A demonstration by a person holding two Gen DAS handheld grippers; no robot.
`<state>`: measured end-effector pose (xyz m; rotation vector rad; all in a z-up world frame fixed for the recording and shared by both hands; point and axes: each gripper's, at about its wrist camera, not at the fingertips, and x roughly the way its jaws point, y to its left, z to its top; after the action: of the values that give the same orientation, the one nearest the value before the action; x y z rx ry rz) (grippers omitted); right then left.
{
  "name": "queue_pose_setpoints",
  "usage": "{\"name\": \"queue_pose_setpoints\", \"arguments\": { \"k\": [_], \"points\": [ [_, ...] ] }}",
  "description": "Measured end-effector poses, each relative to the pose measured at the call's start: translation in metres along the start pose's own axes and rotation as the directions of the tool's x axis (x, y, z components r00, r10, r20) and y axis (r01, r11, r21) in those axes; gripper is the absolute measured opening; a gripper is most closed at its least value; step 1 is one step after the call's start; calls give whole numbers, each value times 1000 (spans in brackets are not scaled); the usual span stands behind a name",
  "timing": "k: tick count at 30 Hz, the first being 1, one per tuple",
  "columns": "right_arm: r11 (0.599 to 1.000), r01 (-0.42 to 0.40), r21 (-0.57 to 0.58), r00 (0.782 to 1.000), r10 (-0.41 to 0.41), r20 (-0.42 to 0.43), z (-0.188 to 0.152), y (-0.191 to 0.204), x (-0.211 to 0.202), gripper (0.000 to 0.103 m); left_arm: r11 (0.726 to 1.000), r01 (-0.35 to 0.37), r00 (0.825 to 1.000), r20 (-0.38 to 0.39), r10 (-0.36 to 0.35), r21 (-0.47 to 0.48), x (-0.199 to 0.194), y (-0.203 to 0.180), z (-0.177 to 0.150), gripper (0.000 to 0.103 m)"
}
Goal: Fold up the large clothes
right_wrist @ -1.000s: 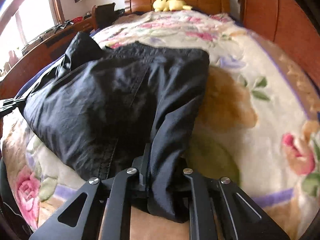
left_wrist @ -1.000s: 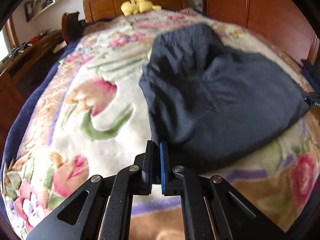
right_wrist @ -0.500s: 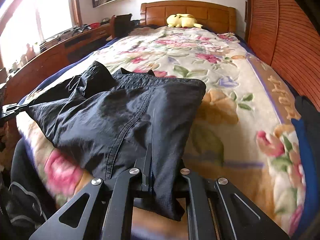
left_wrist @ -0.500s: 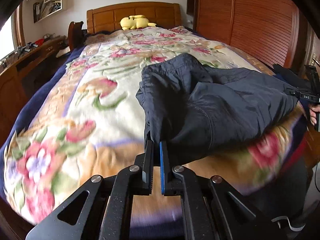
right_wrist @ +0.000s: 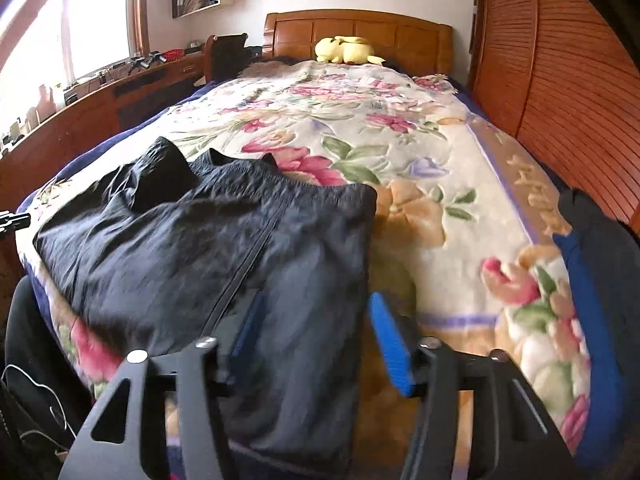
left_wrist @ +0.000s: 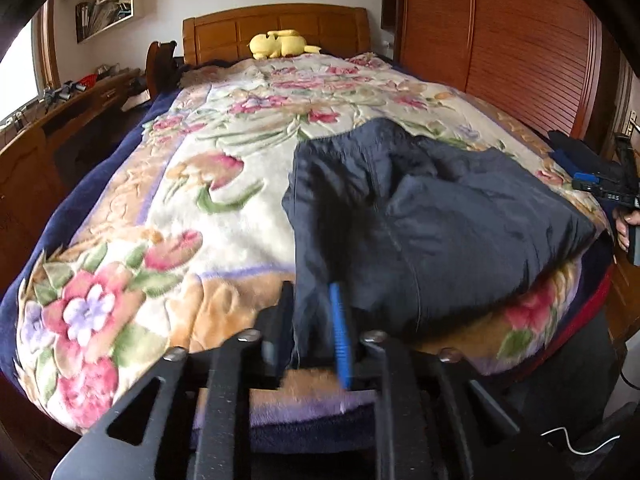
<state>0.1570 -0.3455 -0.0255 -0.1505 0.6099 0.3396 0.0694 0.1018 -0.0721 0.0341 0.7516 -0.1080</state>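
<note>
A dark navy garment (left_wrist: 432, 216) lies folded near the foot of the bed on the floral blanket (left_wrist: 224, 184). Its near edge hangs over the bed's foot end. My left gripper (left_wrist: 312, 320) has its jaws partly apart, with the garment's left corner still lying loosely between them. My right gripper (right_wrist: 320, 328) is open wide, blue pads (right_wrist: 390, 344) showing, and the garment's right part (right_wrist: 304, 280) drapes between the fingers without being pinched. The right gripper also shows in the left wrist view (left_wrist: 604, 188), at the far right.
A yellow plush toy (left_wrist: 280, 42) lies by the wooden headboard (left_wrist: 276, 24). A wooden wardrobe (left_wrist: 500, 36) runs along the right, a desk (left_wrist: 68, 108) along the left. Another dark and blue garment (right_wrist: 600, 256) lies at the bed's right edge.
Both grippers pulled back toward the foot of the bed, drawing the garment with them, and both have opened their jaws, the right one wide, letting go of the cloth.
</note>
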Motion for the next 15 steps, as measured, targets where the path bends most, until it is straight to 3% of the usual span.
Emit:
{"name": "queue_pose_setpoints", "arguments": {
  "k": [2, 7, 15],
  "points": [
    [1000, 5, -9, 1000, -5, -13, 7, -3, 11, 62, 1000, 5, 1000, 12, -5, 8, -1, -1, 7, 33],
    [1000, 0, 23, 996, 3, -91, 34, -20, 65, 62, 999, 30, 999, 26, -31, 30, 11, -11, 28, 36],
    [987, -63, 148, 974, 93, -207, 70, -50, 162, 62, 994, 97, 995, 7, -98, 52, 43, -35, 58, 37]
  ]
}}
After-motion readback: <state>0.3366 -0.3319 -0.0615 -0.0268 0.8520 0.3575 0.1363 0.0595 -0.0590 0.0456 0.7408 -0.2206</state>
